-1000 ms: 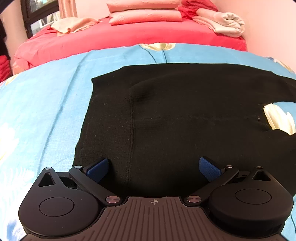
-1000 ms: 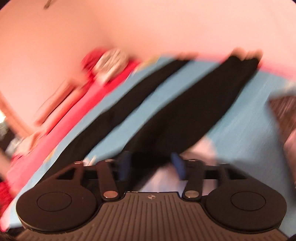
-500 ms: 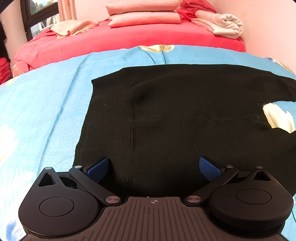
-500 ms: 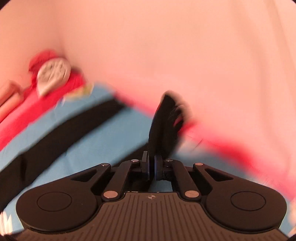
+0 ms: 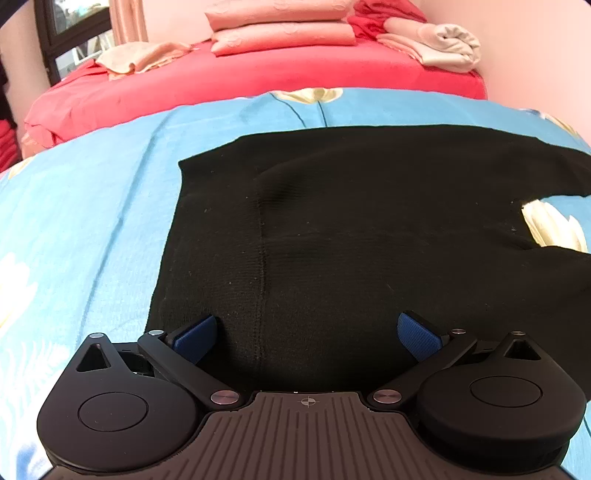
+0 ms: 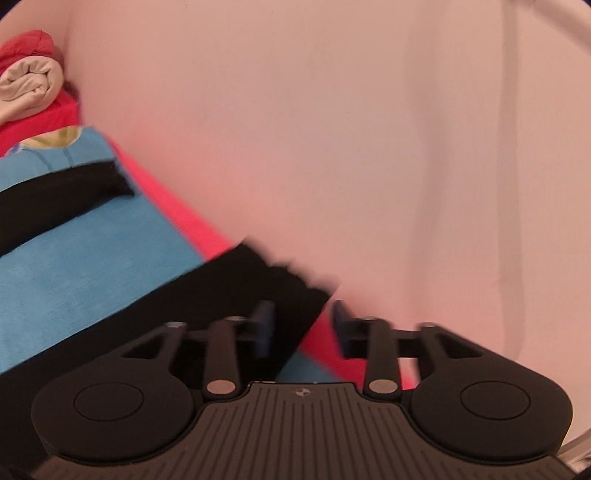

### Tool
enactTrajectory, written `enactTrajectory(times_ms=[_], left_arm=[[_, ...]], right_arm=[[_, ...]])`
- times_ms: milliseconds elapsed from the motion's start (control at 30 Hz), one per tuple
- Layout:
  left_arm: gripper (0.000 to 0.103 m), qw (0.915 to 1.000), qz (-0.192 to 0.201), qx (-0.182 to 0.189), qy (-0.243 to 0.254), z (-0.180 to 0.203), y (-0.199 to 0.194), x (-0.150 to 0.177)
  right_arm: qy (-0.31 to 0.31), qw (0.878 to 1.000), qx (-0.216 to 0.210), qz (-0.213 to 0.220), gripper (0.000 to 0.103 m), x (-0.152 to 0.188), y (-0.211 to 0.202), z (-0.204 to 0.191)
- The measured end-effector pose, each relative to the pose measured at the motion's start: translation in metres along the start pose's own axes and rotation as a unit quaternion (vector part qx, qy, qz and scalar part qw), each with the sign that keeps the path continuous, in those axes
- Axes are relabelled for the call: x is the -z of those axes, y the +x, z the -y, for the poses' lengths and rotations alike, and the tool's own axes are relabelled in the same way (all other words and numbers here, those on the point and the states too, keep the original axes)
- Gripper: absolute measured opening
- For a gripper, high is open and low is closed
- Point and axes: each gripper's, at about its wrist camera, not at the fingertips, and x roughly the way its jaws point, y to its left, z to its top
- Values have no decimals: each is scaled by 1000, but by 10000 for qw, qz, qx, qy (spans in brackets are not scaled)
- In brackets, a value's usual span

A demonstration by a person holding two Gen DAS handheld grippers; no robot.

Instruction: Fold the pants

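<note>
Since half a second back the right tool (image 6: 301, 325) has swung off the pinched cuff and its jaws have just been opening; now they stand apart with the near leg's cuff end partly between them, pads not pressing it, picture a bit blurred. Left tool (image 5: 308, 334) unchanged, jaws spread wide over the waist end, blue pads (image 5: 194, 334) resting low on or just above the cloth, cannot tell which. Black pants (image 5: 351, 229) lie flat on the blue flowered sheet (image 5: 92, 221) of the bed. Left view shows the waist and seat, centre seam, and the crotch split at the right edge with a white flower print in the gap. Right view alone shows the two legs, spread apart with blue sheet between; far leg (image 6: 55, 195) ends near the red sheet edge (image 6: 173, 210), near leg (image 6: 229, 295) reaches the red strip along the pink wall (image 6: 332, 129). Left view alone shows pink pillows (image 5: 280, 26) stacked at the far end on the red sheet, and a dark window frame (image 5: 48, 44) at left. Rolled beige blanket (image 5: 447, 44) in the far corner appears in both.
</note>
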Motion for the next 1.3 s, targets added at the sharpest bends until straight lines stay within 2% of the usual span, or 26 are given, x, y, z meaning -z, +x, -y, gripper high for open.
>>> enactTrajectory(times_ms=[33, 100, 200, 267, 300, 367, 400, 433, 500, 567, 600, 667, 767, 800, 833, 900, 933, 967, 1000, 1033, 1067, 1100, 1167, 1233, 1267, 1300], left_arm=[[103, 10000, -44, 31, 9, 0, -1, -2], [103, 9999, -61, 137, 31, -2, -5, -8], [103, 9997, 145, 190, 53, -4, -15, -21], [103, 9994, 310, 137, 6, -8, -18, -34], [103, 9992, 380, 119, -28, -9, -16, -41], [103, 9988, 474, 109, -103, -13, -7, -54], [103, 9988, 462, 56, -165, -15, 0, -59], [103, 9986, 467, 31, -235, -17, 9, -64], [103, 9986, 363, 40, -380, -24, 29, -69], [103, 9980, 96, 95, -623, -32, 52, -70], [103, 9970, 177, 165, -730, -36, 56, -67], [103, 9961, 466, 193, -718, -35, 55, -60], [103, 9962, 623, 91, -596, -30, 54, -52], [103, 9965, 610, 65, -573, -29, 55, -52], [103, 9966, 597, 61, -566, -29, 56, -53], [103, 9971, 557, 68, -523, -28, 56, -53], [103, 9974, 532, 56, -489, -28, 54, -52], [103, 9976, 521, 58, -445, -28, 53, -52], [103, 9978, 525, 72, -397, -29, 53, -51], [103, 9979, 544, 67, -350, -30, 50, -49], [103, 9979, 561, 58, -331, -30, 49, -47], [103, 9978, 565, 70, -339, -32, 47, -46], [103, 9977, 560, 69, -378, -34, 42, -44], [103, 9973, 602, 55, -420, -39, 34, -40], [103, 9973, 599, 18, -424, -41, 29, -36], [103, 9974, 587, -21, -419, -43, 24, -31]], right_arm=[[-126, 9997, 33, 212, 71, 0, -12, -2], [-314, 9981, -140, 503, 73, -1, -35, -10], [-308, 9915, -1072, 665, 75, -8, -67, -29], [-5, 9745, -2198, 451, 75, -16, -75, -43], [230, 9613, -2738, 220, 74, -20, -72, -51], [703, 9337, -3501, -274, 71, -27, -59, -72], [903, 9211, -3761, -452, 65, -29, -48, -84], [1029, 9146, -3878, -503, 59, -31, -38, -96], [1230, 9107, -3872, -740, 54, -33, -12, -118], [1545, 9082, -3758, -1007, 54, -31, 12, -134], [1764, 9023, -3776, -1101, 53, -29, 26, -139], [2214, 8885, -3936, -816, 54, -31, 42, -139], [2761, 8695, -4038, -684, 49, -30, 60, -142], [2988, 8616, -4039, -722, 41, -30, 64, -140], [3120, 8590, -3985, -777, 15, -30, 60, -135], [2707, 8818, -3767, -851, 11, -42, 57, -132], [2630, 8897, -3689, -559, 10, -47, 56, -123], [2700, 9003, -3396, -357, 11, -50, 60, -115], [2844, 9058, -3104, -476, 11, -52, 71, -108], [2980, 8997, -3104, -733, 12, -50, 84, -104], [3068, 8905, -3270, -772, 12, -49, 89, -100], [2990, 8902, -3339, -812, 16, -52, 88, -99], [2877, 8949, -3298, -877, 31, -57, 81, -95], [2809, 9153, -2826, -591, 70, -62, 66, -91], [2755, 9253, -2578, -381, 72, -62, 52, -90], [2624, 9335, -2435, -182, 69, -62, 37, -92]])
